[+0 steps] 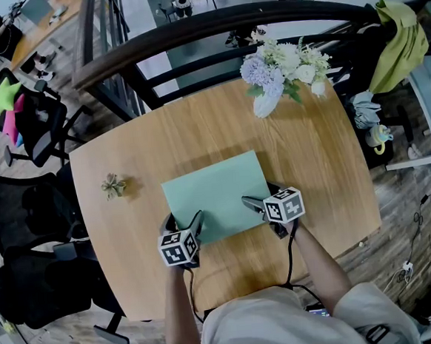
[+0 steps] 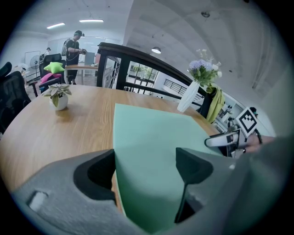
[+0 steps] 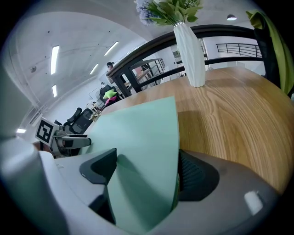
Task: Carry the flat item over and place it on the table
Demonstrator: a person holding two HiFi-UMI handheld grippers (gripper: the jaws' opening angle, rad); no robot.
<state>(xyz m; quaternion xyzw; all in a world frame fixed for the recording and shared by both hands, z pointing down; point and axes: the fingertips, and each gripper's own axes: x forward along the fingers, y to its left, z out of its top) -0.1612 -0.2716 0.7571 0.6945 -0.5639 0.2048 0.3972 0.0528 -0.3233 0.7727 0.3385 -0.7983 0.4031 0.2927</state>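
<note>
Sheet down on worktop, a gripper at each near corner.
The pale green flat sheet [image 1: 216, 193] lies mid-worktop [image 1: 318, 152], between the small potted plant [image 1: 114, 186] and the flower vase [image 1: 267, 102]. The left gripper [image 2: 146, 163] and right gripper [image 3: 147, 167] each have their fingers spread apart, a sheet corner in the gap, unclamped.

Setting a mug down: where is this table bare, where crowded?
Bare wood: between the small potted plant and the pale green flat sheet, and right of the sheet, nearer than the white flower vase. Crowded: the sheet's near edge, at the left gripper and right gripper.
</note>
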